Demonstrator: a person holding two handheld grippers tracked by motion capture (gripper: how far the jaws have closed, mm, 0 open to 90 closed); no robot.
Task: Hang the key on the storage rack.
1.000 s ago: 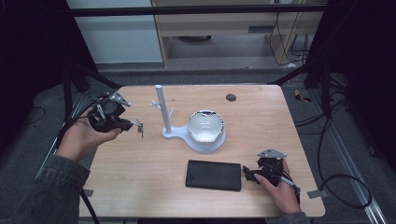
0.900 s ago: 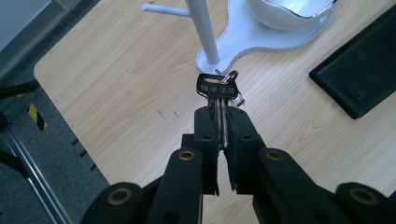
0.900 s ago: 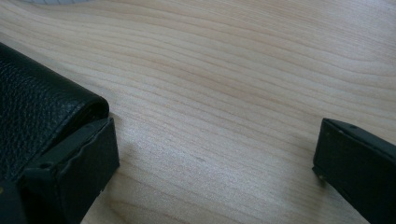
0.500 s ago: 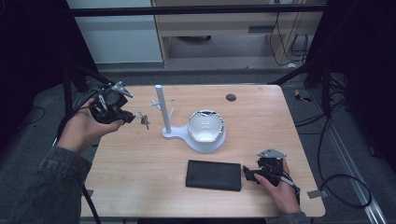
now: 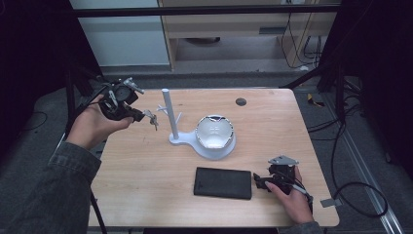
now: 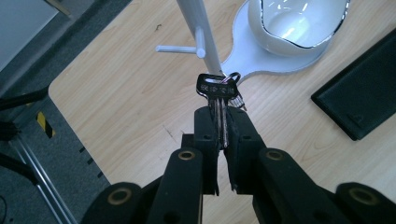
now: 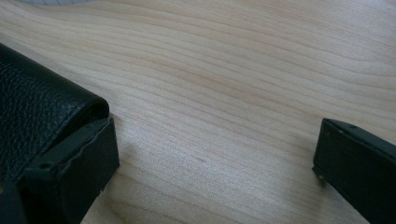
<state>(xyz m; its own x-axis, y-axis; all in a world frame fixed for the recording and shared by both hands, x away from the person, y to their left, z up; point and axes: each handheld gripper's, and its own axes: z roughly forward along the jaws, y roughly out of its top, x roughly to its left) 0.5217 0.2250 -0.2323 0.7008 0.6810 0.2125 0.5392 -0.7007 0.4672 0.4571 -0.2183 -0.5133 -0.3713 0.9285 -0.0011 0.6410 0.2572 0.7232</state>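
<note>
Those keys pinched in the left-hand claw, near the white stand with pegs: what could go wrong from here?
The left gripper clamps the keys only by their blades, with heads and ring dangling free, so they might swing or slip out. The pegs on the white stand look thin and short, so the ring could miss one. A bump might also tip the stand or jolt the white bowl on its base.

Left gripper (image 5: 141, 116) raised off the table in the left hand (image 5: 92, 126), jaws clamped tight. Right gripper (image 5: 258, 181) low at table level in the right hand (image 5: 292, 197), jaws spread wide.
</note>
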